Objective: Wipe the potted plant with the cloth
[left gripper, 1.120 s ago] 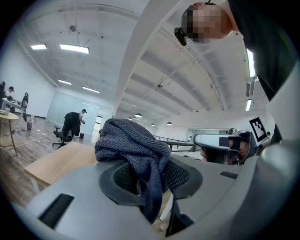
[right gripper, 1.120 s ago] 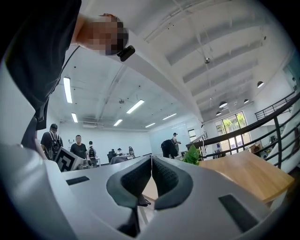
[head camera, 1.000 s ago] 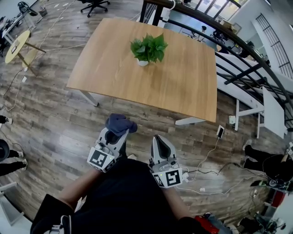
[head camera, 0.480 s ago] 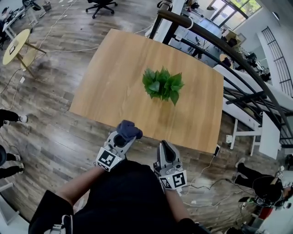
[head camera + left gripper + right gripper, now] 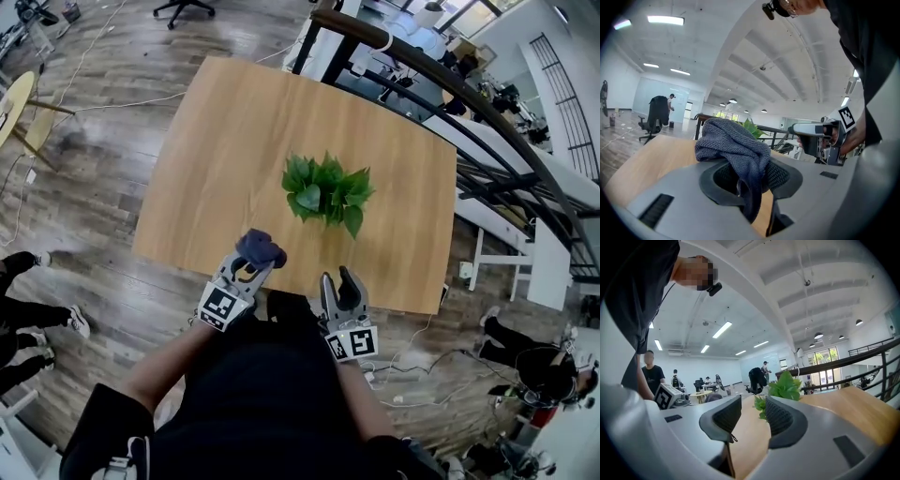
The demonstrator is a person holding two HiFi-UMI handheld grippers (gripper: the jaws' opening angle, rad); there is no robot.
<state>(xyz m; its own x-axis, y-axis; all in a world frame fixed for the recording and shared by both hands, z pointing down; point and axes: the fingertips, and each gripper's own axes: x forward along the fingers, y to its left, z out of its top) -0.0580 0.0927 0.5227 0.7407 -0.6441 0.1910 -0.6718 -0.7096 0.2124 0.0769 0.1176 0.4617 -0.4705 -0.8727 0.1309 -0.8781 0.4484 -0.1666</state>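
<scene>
A leafy green potted plant [image 5: 326,193] stands near the middle of the wooden table [image 5: 225,141]. My left gripper [image 5: 253,260] is over the table's near edge, left of the plant, shut on a bunched dark blue cloth [image 5: 261,248]; in the left gripper view the cloth [image 5: 733,149] spills over the jaws. My right gripper [image 5: 337,284] is at the near edge below the plant; its jaws have just been opening and nothing is between them. In the right gripper view the plant [image 5: 782,389] shows ahead through the gap of the right gripper [image 5: 753,417].
A black railing [image 5: 441,75] runs along the table's far right side. Cables and a phone lie on the floor [image 5: 441,309] to the right. People's feet [image 5: 37,314] show at the left. An office chair [image 5: 183,7] stands far back.
Both grippers moved forward from over the floor to the table's near edge. The right gripper's jaws went from shut to open. The cloth stayed in the left gripper.
</scene>
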